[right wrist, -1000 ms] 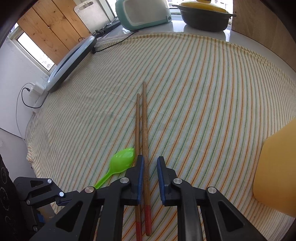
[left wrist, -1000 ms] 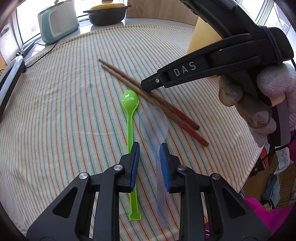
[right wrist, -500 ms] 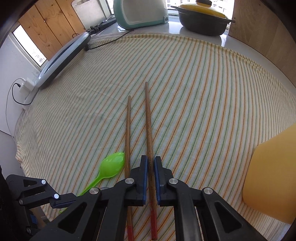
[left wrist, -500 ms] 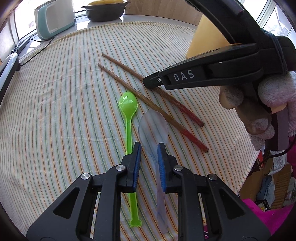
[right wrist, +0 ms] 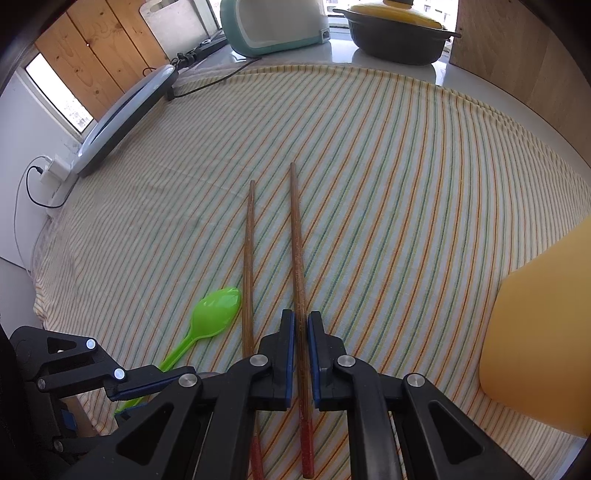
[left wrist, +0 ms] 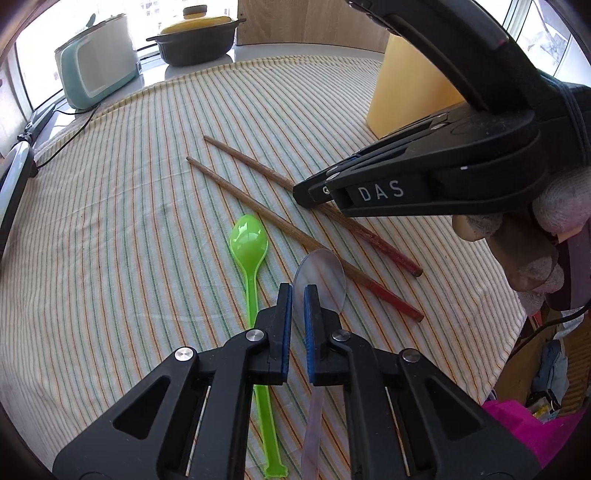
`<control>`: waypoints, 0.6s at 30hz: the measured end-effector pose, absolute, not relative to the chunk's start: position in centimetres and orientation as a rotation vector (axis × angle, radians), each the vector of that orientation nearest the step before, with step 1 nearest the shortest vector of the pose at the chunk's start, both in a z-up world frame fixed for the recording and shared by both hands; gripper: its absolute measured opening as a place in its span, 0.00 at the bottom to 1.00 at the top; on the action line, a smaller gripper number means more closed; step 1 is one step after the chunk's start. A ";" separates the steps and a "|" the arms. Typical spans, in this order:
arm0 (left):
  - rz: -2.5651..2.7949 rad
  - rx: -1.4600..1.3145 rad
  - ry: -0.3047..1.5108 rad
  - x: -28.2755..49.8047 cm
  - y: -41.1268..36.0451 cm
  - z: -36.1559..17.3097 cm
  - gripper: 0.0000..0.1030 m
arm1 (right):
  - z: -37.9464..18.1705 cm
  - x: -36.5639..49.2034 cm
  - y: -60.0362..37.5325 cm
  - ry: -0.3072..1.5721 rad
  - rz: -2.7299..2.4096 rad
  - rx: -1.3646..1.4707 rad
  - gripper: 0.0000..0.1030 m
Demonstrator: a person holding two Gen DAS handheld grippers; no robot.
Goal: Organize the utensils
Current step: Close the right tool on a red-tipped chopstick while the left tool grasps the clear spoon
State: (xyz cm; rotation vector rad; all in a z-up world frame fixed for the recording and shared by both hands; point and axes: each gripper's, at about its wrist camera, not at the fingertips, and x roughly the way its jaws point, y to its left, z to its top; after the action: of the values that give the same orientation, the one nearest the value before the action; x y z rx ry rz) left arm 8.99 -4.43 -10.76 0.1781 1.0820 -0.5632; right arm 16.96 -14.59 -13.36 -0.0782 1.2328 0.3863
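Note:
My left gripper (left wrist: 298, 291) is shut on a clear plastic spoon (left wrist: 325, 275), bowl forward, tilted up off the striped cloth. A green spoon (left wrist: 248, 242) lies just left of it; it also shows in the right wrist view (right wrist: 218, 312). My right gripper (right wrist: 301, 319) is shut on one wooden chopstick (right wrist: 296, 236). The second chopstick (right wrist: 248, 251) lies on the cloth just left of it. In the left wrist view the right gripper (left wrist: 314, 190) comes in from the right over the far chopstick (left wrist: 255, 166); the near chopstick (left wrist: 258, 203) lies free.
A yellow container (left wrist: 406, 85) stands at the right (right wrist: 543, 369). At the back are a dark pot with a yellow lid (right wrist: 399, 29) and a teal appliance (right wrist: 273, 22). A grey oval device with a cable (right wrist: 125, 114) lies at the left edge. The table edge drops off at the right (left wrist: 517, 306).
Both grippers have closed: the left on the clear spoon, whose bowl has tilted up, the right on one chopstick. The two chopsticks have spread apart.

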 end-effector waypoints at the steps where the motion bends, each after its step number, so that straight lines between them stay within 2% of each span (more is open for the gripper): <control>1: -0.567 0.179 1.079 8.9 -4.5 -10.6 0.02 | -13.4 17.0 -14.7 1.233 0.386 -0.075 0.05; 18: -0.633 0.222 1.070 7.4 -5.9 -10.1 0.01 | -13.5 17.2 -15.0 1.238 0.388 -0.044 0.05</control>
State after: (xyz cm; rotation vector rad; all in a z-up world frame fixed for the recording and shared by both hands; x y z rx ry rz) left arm 7.43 -5.94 -10.06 0.2219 1.0704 -0.6335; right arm 17.16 -14.96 -13.46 -0.0439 1.2377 0.3876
